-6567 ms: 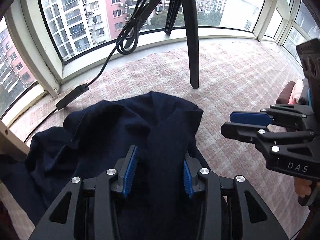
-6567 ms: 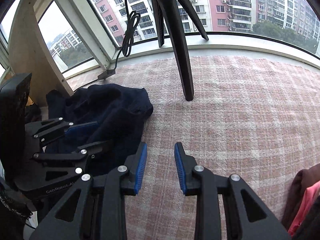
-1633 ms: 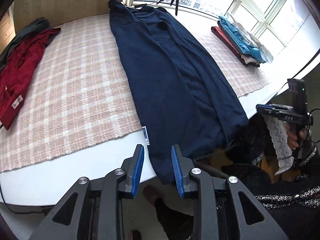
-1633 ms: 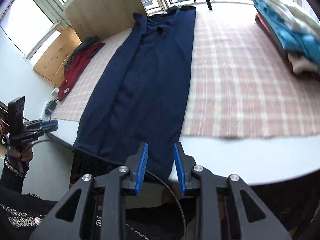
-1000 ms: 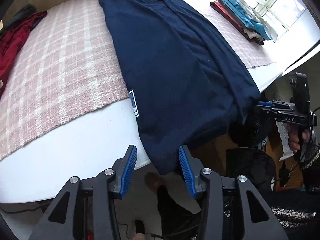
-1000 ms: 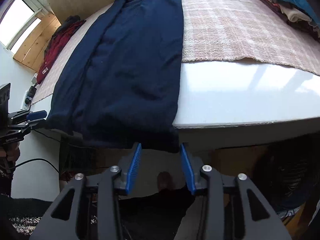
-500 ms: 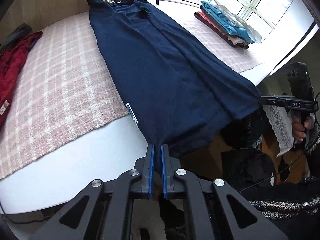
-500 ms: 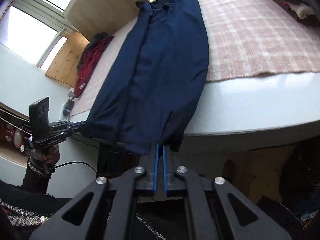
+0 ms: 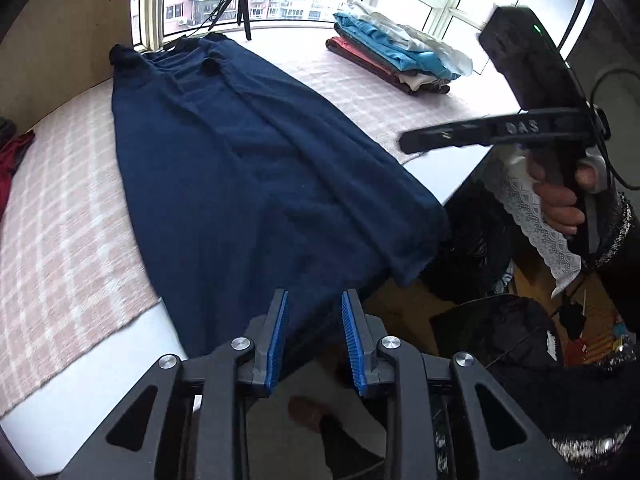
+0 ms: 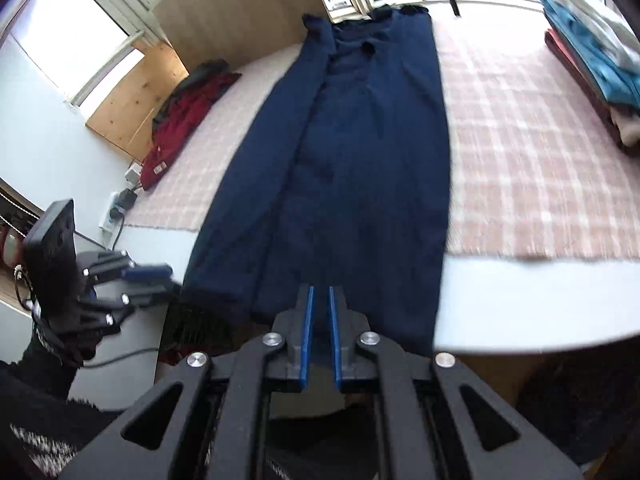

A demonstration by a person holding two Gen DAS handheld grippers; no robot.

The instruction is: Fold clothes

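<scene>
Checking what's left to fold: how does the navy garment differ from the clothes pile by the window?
The navy garment lies spread full length, one piece, near end hanging off the edge; the clothes pile is several pieces, folded and stacked. The garment is one dark colour; the pile mixes blue, red and pale. Both lie on the checked cloth.

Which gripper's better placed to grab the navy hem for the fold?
Left, likely. The left gripper, jaws just opening, straddles the hanging hem of the navy garment. The right gripper, nearly shut but just easing open, pinches no cloth visibly and hangs over the table edge, off the hem.
</scene>
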